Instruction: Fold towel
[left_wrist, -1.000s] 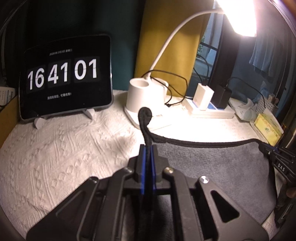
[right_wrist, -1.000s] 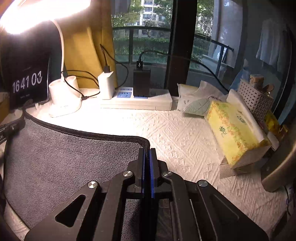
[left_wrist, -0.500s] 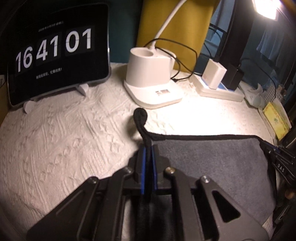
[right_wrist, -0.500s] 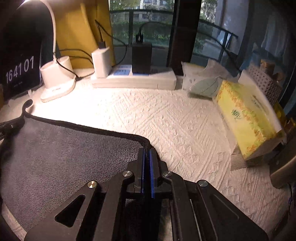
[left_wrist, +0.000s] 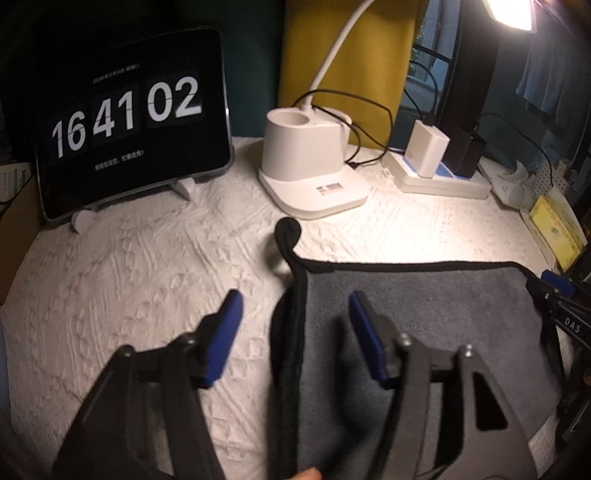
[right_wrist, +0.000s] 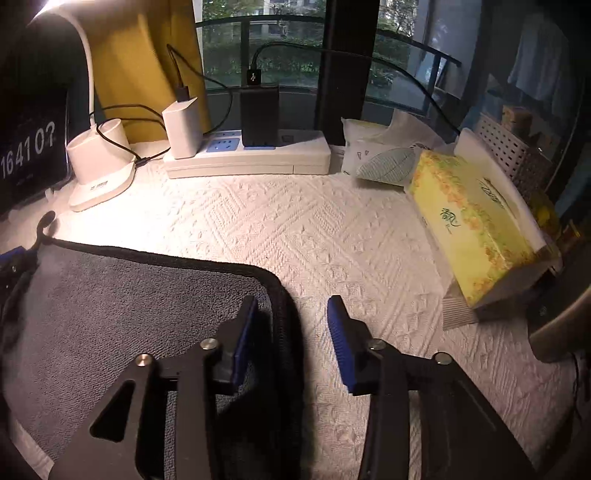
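A grey towel (left_wrist: 417, 306) with black edging lies flat on the white textured tablecloth; its black hanging loop (left_wrist: 288, 230) sticks out at the far left corner. It also shows in the right wrist view (right_wrist: 129, 295). My left gripper (left_wrist: 293, 314) is open, its jaws straddling the towel's left edge. My right gripper (right_wrist: 291, 321) is open, its jaws straddling the towel's right edge near the far right corner. The right gripper's tip shows at the right edge of the left wrist view (left_wrist: 554, 284).
At the back stand a tablet clock (left_wrist: 133, 125), a white lamp base (left_wrist: 310, 162) and a power strip with chargers (right_wrist: 247, 155). A yellow tissue box (right_wrist: 469, 221) and a tissue pack (right_wrist: 384, 162) lie at the right.
Both grippers, shut on the towel's far corners before, have lowered toward the table and opened, releasing the towel. The towel now lies flat.
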